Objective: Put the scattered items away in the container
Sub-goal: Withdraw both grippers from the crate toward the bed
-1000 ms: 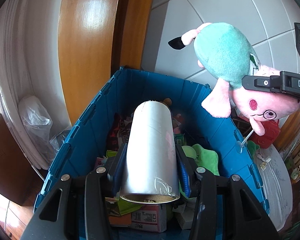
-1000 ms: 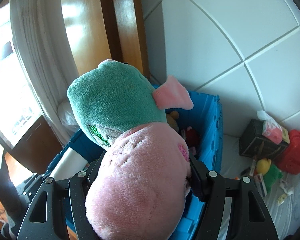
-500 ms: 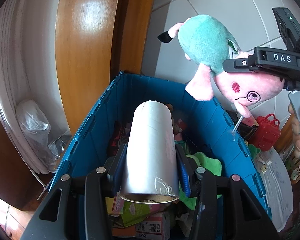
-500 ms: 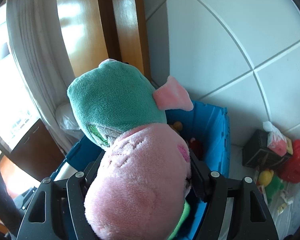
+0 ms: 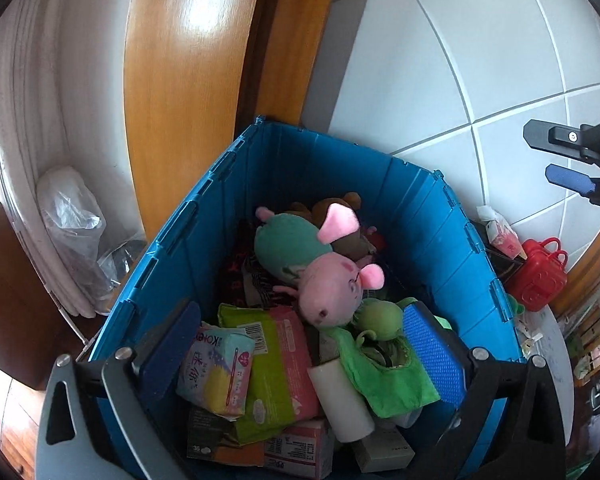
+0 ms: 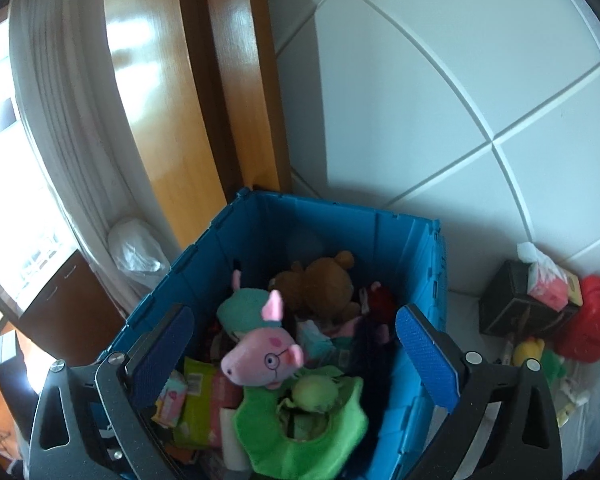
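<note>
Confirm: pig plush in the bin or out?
In. The pig plush lies on the pile inside the blue bin, head on the green cloth. No hand-held gripper touches it.

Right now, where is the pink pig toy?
The pig toy lies inside the blue bin, in the middle of both wrist views, in front of the brown bear and partly on the green toy.
</note>
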Demonstrator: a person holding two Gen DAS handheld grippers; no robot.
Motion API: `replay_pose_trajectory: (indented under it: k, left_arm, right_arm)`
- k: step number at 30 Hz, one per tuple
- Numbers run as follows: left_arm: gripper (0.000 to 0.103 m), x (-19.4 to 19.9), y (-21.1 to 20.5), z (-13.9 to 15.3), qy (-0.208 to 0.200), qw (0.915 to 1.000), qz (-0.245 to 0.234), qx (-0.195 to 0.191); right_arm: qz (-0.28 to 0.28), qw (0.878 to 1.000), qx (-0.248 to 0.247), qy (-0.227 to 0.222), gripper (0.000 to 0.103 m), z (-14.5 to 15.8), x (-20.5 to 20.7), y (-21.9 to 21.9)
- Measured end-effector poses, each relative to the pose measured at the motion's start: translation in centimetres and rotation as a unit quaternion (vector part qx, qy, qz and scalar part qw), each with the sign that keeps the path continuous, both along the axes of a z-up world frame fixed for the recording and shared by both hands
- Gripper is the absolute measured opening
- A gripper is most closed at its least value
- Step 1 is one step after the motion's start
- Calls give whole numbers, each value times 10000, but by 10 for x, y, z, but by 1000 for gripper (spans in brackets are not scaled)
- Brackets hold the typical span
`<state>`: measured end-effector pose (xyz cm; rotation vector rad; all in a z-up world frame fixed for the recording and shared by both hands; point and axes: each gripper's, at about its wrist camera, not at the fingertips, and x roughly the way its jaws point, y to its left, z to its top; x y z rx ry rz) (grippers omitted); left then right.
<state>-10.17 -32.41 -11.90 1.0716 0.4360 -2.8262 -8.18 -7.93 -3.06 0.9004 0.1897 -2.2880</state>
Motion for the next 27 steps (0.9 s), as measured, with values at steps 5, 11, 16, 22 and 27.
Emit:
replay_pose_trajectory:
  k: [5, 11, 16, 22, 27]
  left_arm:
    - [103, 2, 15, 3, 52, 9999, -83, -83]
    - [103, 8, 36, 6, 78, 9997, -126, -199]
    - [103, 9, 62, 13, 69, 9991, -221, -365]
    - [103, 12, 110, 27, 188, 9970, -496, -571]
    - [103, 14, 154, 34, 232, 9958, -651, -604]
  right_arm:
    - [-112, 9999, -52, -32, 103, -4, 0, 20]
    - [-96, 9998, -64, -139, 103, -20, 11, 37]
    - [-112, 9995, -219, -176, 103, -27, 18, 62]
    - [-271, 9983, -414, -306, 103, -34, 14, 109]
    - [-389, 9975, -491, -313, 103, -35, 12, 153]
